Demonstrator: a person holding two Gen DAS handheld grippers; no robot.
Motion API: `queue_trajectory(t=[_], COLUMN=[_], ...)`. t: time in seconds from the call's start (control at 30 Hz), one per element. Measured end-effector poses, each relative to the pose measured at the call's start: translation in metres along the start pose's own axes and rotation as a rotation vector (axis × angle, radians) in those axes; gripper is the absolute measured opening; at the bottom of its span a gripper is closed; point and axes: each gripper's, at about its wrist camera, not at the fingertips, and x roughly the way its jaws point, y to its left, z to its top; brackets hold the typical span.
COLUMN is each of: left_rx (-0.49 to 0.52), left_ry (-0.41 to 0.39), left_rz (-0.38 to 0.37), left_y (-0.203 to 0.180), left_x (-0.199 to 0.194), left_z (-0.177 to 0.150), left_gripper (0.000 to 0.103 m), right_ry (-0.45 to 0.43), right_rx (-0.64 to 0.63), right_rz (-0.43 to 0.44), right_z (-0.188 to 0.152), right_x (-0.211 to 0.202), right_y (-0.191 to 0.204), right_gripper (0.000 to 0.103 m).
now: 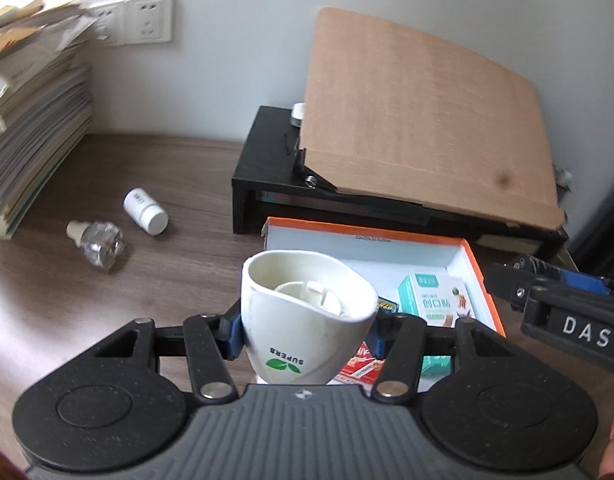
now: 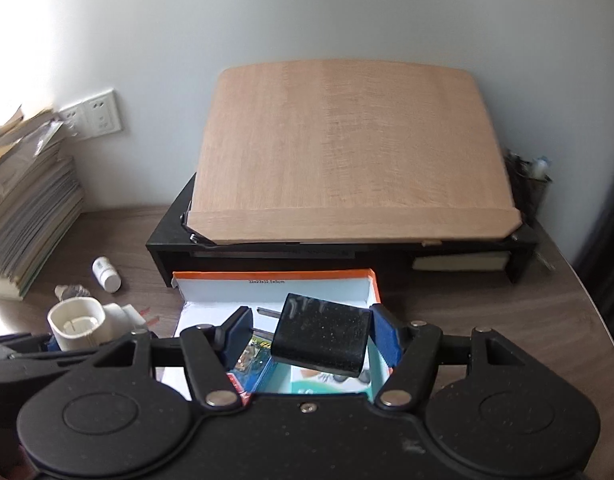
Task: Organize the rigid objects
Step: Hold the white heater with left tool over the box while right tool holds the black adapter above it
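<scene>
My left gripper [image 1: 307, 322] is shut on a white plastic cup-shaped device [image 1: 303, 304] printed with green leaves; the device also shows in the right wrist view [image 2: 79, 322]. It hangs at the near left corner of an orange-rimmed white box [image 1: 477, 268]. Over that box [image 2: 275, 276] my right gripper [image 2: 313, 332] is shut on a tilted black block [image 2: 321, 336], whose label side [image 1: 583, 336] reads DAS. On the desk to the left lie a white pill bottle [image 1: 145, 211] and a clear glass bottle [image 1: 97, 244].
The box holds a teal-and-white carton [image 1: 431, 296] and a red pack [image 1: 361, 364]. Behind it stands a black riser [image 1: 263, 160] carrying a sloped wooden board [image 1: 419, 120]. A tall paper stack [image 1: 31, 120] fills the left, and a mesh pen holder [image 2: 533, 184] stands at far right.
</scene>
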Motion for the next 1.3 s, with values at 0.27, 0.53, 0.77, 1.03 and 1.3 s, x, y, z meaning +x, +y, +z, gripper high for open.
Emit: queue_trajectory(t=[0.27, 0.53, 0.77, 1.03, 1.3], left_rx=[-0.025, -0.016, 0.003, 0.018, 0.024], left_ry=[0.005, 0.011, 0.018, 0.021, 0.034], left_rz=[0.054, 0.061, 0.049, 0.033, 0.019], left_y=[-0.021, -0.031, -0.032, -0.03, -0.027], left_x=[0.01, 0.018, 0.018, 0.016, 0.018], left_z=[-0.001, -0.001, -0.002, -0.003, -0.003], left_gripper=[0.056, 0.056, 0.056, 0.056, 0.056], right_ry=[0.014, 0.03, 0.031, 0.029, 0.04], right_rx=[-0.029, -0.037, -0.032, -0.03, -0.028], right_rz=[0.087, 0.126, 0.124, 0.116, 0.121], right_z=[0.013, 0.015, 0.016, 0.017, 0.019], right_x=[0.025, 0.037, 0.039, 0.037, 0.04], right_y=[-0.028, -0.033, -0.03, -0.023, -0.02], right_gripper=[0.077, 0.077, 0.077, 0.077, 0.077])
